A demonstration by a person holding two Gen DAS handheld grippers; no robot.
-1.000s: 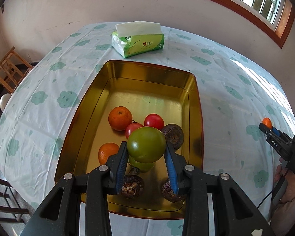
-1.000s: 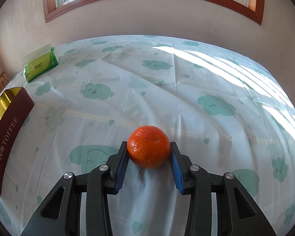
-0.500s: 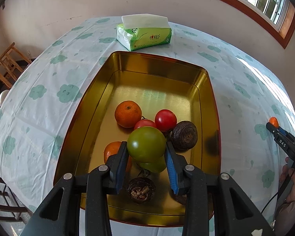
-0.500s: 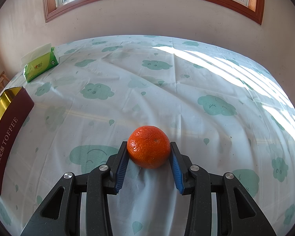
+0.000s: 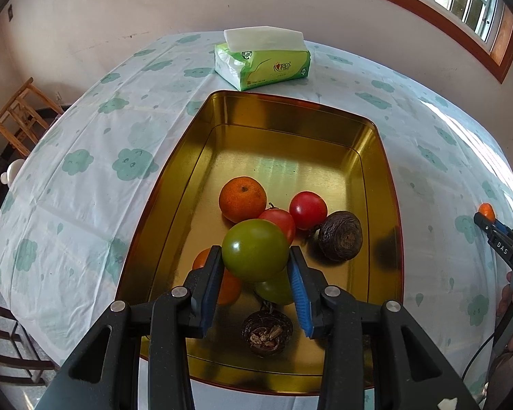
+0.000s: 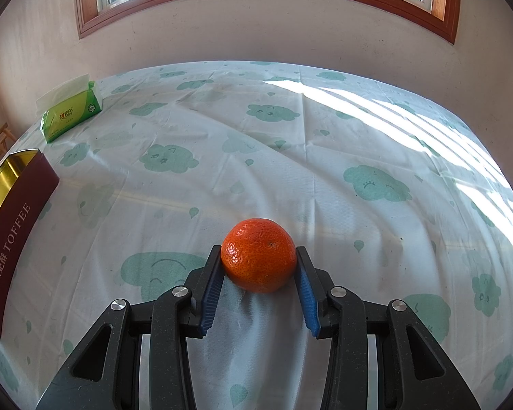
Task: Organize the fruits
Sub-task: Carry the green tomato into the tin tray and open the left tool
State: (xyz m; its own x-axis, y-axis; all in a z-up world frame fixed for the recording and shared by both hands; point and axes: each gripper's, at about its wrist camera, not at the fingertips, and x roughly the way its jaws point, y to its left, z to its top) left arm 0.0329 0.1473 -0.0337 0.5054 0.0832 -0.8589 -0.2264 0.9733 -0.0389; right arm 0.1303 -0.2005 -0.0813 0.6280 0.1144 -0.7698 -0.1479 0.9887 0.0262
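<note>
One maroon tin (image 6: pixel 13 225) reads "TOFFEE" w/ Chinese characters.

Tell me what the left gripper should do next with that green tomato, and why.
Probably lower it a little toward the bare far end of the gold tin and open. The left gripper holds the green tomato above the tin, right over the clustered fruit, so releasing here could knock it against the red tomatoes.

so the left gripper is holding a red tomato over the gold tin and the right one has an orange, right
Not quite: the tomato in the left gripper is green, as the left wrist view shows. It is over the gold tin, and the right gripper does hold an orange.
</note>
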